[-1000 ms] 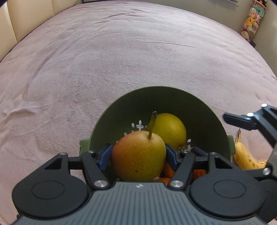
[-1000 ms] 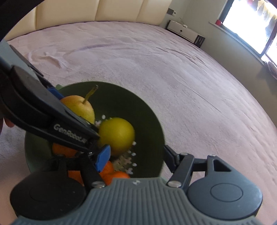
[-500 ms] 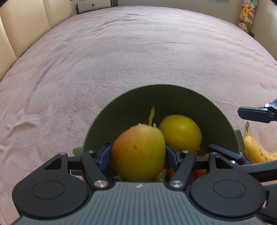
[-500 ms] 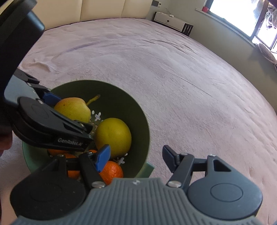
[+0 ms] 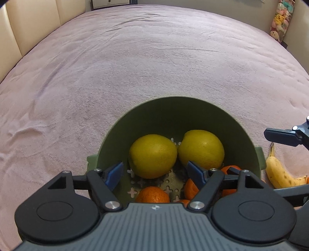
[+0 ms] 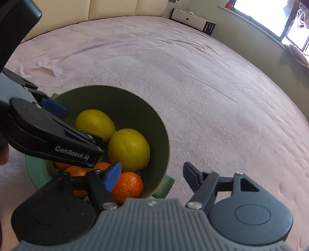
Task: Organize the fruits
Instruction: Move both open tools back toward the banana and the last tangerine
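Note:
A green perforated bowl [image 5: 173, 115] sits on a pink bed cover. In it lie two yellow-green pears [image 5: 153, 155] [image 5: 201, 148] and several oranges [image 5: 152, 195]. My left gripper [image 5: 155, 170] is open and empty just above the bowl's near side. In the right wrist view the bowl [image 6: 135, 108] holds the same pears [image 6: 129, 149] and an orange [image 6: 127, 186]; my right gripper [image 6: 151, 173] is open and empty over the bowl's right rim. A banana [image 5: 278, 171] lies on the cover right of the bowl.
The pink bed cover [image 5: 135, 58] spreads wide on all sides. A cream padded headboard [image 5: 29, 25] stands at the far left. Stuffed toys [image 5: 279, 19] hang at the far right. A white cabinet [image 6: 190, 18] and window are beyond the bed.
My left gripper opened and let the pear go; the pear now lies in the bowl beside the other one. The gripper pulled back a little.

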The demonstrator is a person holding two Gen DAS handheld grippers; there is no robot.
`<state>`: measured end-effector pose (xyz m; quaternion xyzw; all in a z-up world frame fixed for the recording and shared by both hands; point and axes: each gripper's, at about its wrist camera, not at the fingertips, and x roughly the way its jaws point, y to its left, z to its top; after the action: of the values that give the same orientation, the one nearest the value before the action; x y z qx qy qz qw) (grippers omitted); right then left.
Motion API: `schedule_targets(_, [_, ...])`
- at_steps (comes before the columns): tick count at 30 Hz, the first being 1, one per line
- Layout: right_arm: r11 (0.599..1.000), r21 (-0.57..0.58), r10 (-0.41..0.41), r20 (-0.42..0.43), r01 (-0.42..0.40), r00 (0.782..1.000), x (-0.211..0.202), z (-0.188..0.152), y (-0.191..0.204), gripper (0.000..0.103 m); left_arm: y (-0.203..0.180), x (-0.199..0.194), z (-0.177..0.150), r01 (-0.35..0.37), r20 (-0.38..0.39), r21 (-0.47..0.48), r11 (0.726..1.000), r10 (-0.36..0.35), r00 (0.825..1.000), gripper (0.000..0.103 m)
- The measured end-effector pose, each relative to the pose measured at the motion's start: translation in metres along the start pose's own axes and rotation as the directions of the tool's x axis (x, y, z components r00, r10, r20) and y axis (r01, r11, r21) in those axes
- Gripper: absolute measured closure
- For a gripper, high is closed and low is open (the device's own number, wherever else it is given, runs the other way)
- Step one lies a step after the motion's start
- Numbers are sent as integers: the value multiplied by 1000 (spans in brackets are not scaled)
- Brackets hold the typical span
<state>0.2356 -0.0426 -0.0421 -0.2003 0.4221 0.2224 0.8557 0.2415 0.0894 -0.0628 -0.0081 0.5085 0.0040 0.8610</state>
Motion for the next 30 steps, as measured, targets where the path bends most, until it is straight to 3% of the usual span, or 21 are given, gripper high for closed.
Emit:
schedule_targets(8, [996, 89, -12, -4, 12, 1000, -20, -6, -11, 33, -6, -25, -1, 9, 64, -68, 998, -5, 998, 15])
schedule_targets(16, [965, 247, -98, 20, 90, 995, -50, -25, -24, 33, -25, -60, -6, 39, 152, -69, 997, -29, 988, 15])
schedule_targets(23, [921, 361, -159, 11, 145, 987, -77, -58, -41, 34, -40, -77, -19, 127, 179, -54, 990, -116, 977, 16])
schedule_targets(30, [865, 463, -212, -10, 193, 977, -103, -94, -61, 34, -57, -84, -35, 226, 150, -25, 974, -220, 964, 20])
